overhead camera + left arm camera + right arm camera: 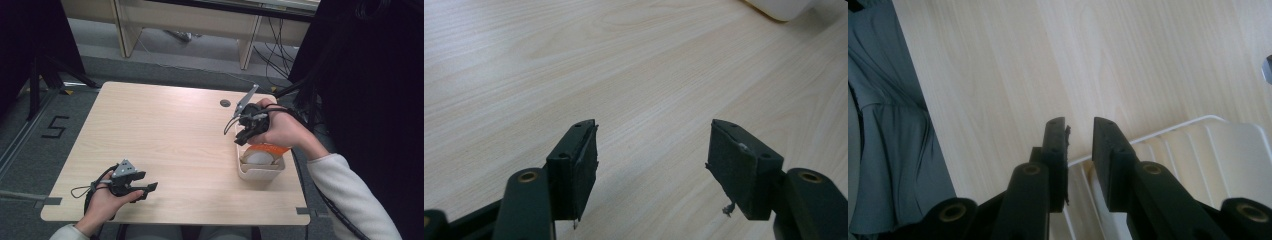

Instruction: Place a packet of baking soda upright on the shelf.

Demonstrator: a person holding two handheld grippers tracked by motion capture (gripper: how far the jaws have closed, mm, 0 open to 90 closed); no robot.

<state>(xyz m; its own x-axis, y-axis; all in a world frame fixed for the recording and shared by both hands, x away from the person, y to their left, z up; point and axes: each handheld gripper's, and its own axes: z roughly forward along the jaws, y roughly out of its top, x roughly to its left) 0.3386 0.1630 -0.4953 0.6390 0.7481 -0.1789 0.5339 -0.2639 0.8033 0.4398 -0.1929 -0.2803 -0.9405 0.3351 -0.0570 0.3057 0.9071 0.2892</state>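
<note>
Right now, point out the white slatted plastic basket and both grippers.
White slatted plastic basket (257,173): high view, front wall.
Right gripper (1079,145): right gripper view, between fingertips.
Left gripper (651,150): left gripper view, between fingertips.

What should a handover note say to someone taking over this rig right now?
Left gripper: open, holding nothing, low over the near-left part of the table.
Right gripper: jaws a narrow gap apart with nothing between them, poised over the far rim of the white basket at the table's right edge.
Basket contents: an orange-and-white item, partly hidden by the hand.
Done: nothing gripped yet. Left: probably closing on the basket rim or reaching inside.
</note>
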